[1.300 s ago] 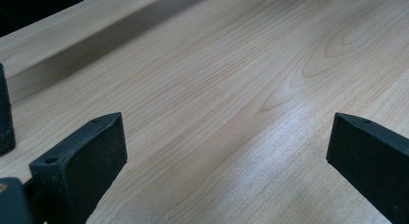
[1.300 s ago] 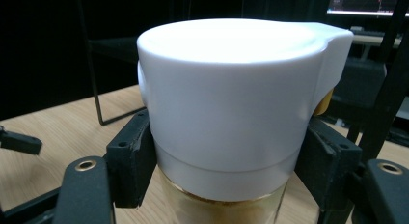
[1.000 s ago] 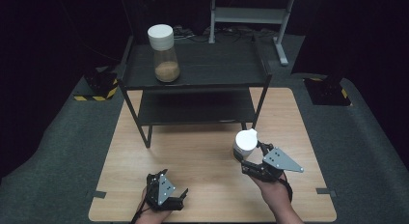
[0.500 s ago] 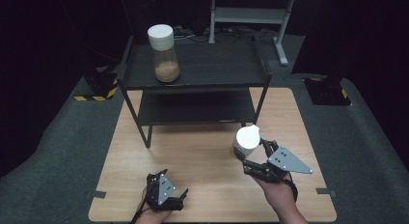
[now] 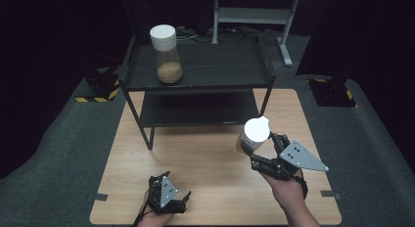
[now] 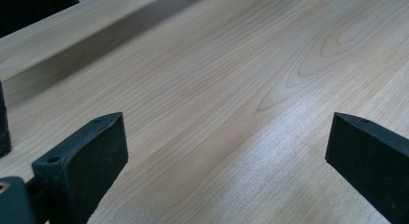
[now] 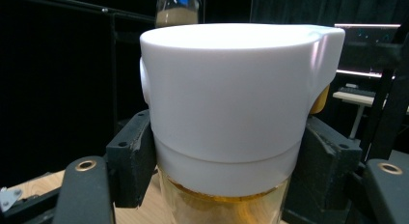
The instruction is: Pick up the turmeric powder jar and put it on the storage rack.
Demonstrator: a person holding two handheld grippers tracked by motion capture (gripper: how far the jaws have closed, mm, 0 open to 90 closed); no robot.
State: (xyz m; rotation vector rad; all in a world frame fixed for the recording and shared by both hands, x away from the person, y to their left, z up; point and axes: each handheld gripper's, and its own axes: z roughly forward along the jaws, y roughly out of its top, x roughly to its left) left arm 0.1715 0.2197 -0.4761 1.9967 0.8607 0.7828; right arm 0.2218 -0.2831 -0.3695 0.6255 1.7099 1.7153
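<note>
Jaws around bottle (image 7: 226, 137), rack (image 5: 195, 70) beyond

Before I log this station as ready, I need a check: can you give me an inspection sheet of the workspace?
Surface: wooden table, bare wood between the grippers.
Job's things: white-lidded jar held above the table; second jar upright on the black shelf rack.
Clutter: nothing seen.
Grippers: right gripper shut on the jar below its lid; left gripper open, nothing between its jaws.
Cables: some behind the rack.
Surroundings: grey floor mat, dark backdrop.
</note>
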